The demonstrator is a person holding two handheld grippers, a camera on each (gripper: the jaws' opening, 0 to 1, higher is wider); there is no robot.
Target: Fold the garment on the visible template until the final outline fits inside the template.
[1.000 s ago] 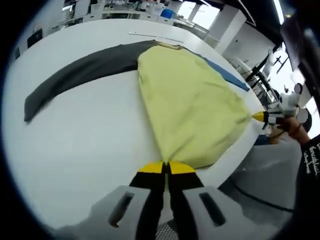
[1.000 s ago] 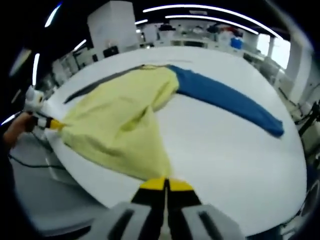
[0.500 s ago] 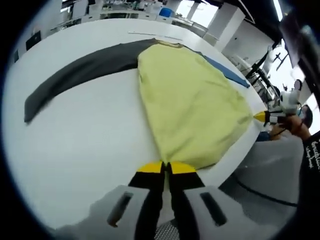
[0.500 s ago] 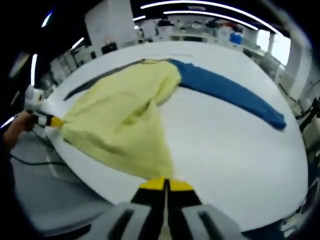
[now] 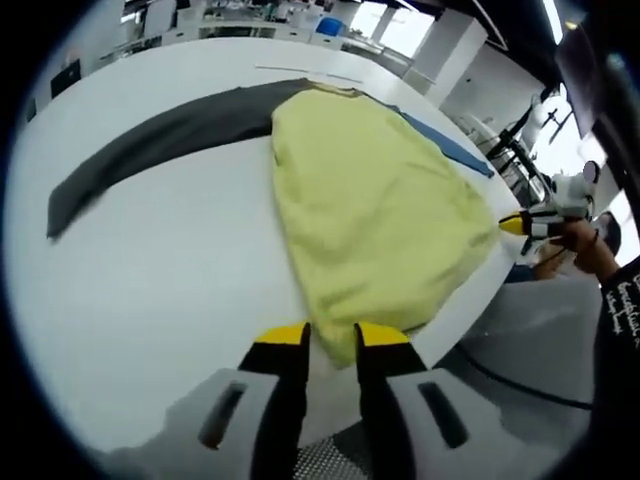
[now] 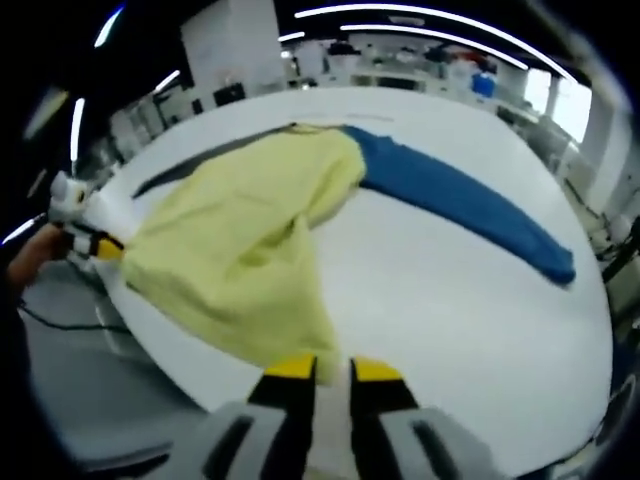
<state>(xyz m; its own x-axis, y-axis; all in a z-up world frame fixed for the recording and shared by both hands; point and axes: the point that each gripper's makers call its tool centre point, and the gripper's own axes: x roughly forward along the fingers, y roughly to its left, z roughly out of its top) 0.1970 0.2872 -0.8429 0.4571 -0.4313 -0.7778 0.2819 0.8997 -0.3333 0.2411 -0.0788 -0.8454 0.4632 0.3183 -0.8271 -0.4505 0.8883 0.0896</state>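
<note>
Releasing hem, I judge | left gripper [image 5: 331, 338] jaws spread, hem corner at 6 o'clock | garment [image 5: 370, 200] flat on table [image 5: 150, 270], grey sleeve [image 5: 160, 140] at 10, blue sleeve [image 6: 460, 195] at 2 | right gripper [image 6: 326, 368] spread | next: regrip sleeve, fold inward

Bright overhead strip lights, window glare, fisheye-bent edges, blurred background, soft shadows

Garment [image 5: 370, 200]: soft matt cloth, lightly creased. Table [image 5: 150, 270]: smooth white, slight sheen.
</note>
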